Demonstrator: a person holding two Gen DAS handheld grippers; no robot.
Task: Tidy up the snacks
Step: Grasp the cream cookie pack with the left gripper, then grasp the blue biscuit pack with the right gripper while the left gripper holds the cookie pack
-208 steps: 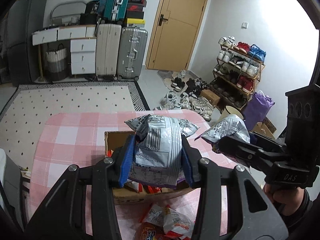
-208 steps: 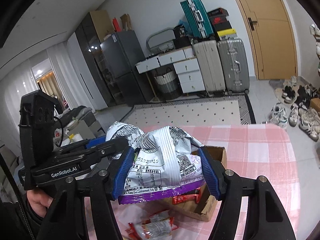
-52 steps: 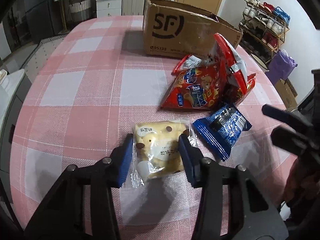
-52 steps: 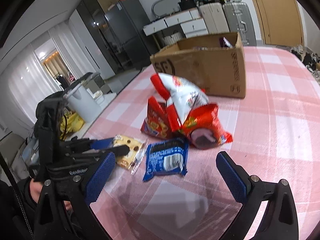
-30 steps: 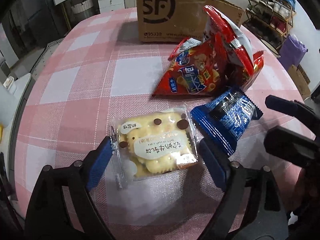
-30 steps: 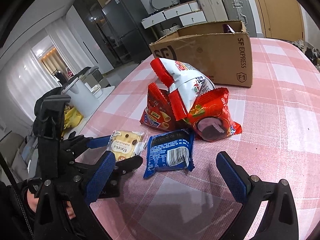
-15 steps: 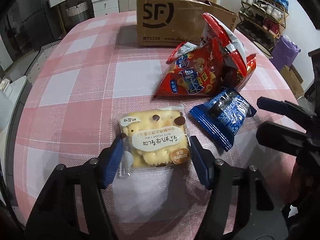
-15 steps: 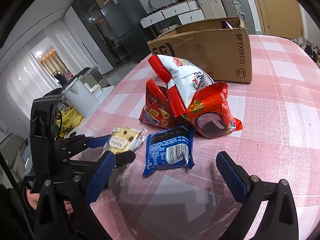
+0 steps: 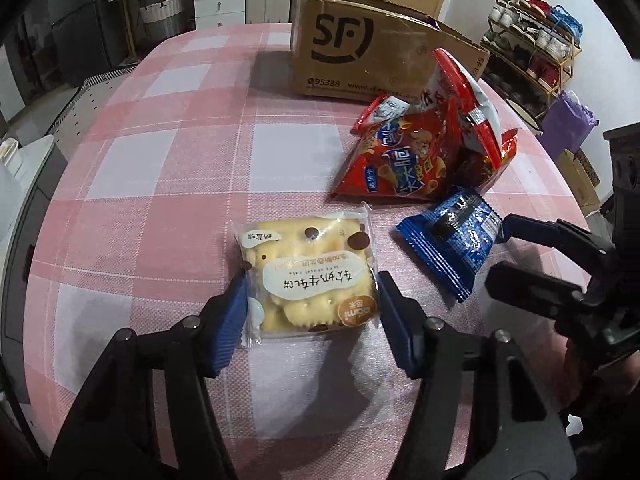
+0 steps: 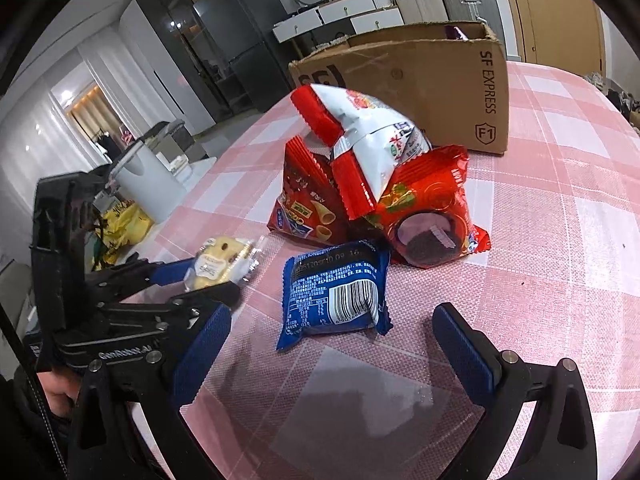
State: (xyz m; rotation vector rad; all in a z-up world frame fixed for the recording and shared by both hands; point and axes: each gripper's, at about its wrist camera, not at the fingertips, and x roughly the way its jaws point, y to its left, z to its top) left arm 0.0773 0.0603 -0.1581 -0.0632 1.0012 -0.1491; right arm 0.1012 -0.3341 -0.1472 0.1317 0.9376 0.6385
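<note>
A clear pack of yellow crackers [image 9: 310, 276] sits between the blue pads of my left gripper [image 9: 312, 284], whose jaws are closing and press on both its sides. In the right wrist view the cracker pack [image 10: 220, 262] is held just above the cloth by the left gripper [image 10: 212, 280]. A blue snack packet [image 10: 336, 288] lies flat ahead of my right gripper [image 10: 332, 312], which stands wide open and empty. A pile of red and white snack bags [image 9: 404, 164] lies behind the blue packet [image 9: 452, 244]. The open SF cardboard box [image 9: 352, 44] stands at the far side.
Everything rests on a round table with a pink checked cloth [image 9: 160, 160]. The right gripper [image 9: 500, 250] reaches in from the right edge. Off the table stand a shoe rack [image 9: 536, 52], a purple bag [image 9: 568, 124], drawers and suitcases.
The left jaws have narrowed from wide apart onto the cracker pack, and the pack has come slightly off the cloth. The right gripper has stayed open in place.
</note>
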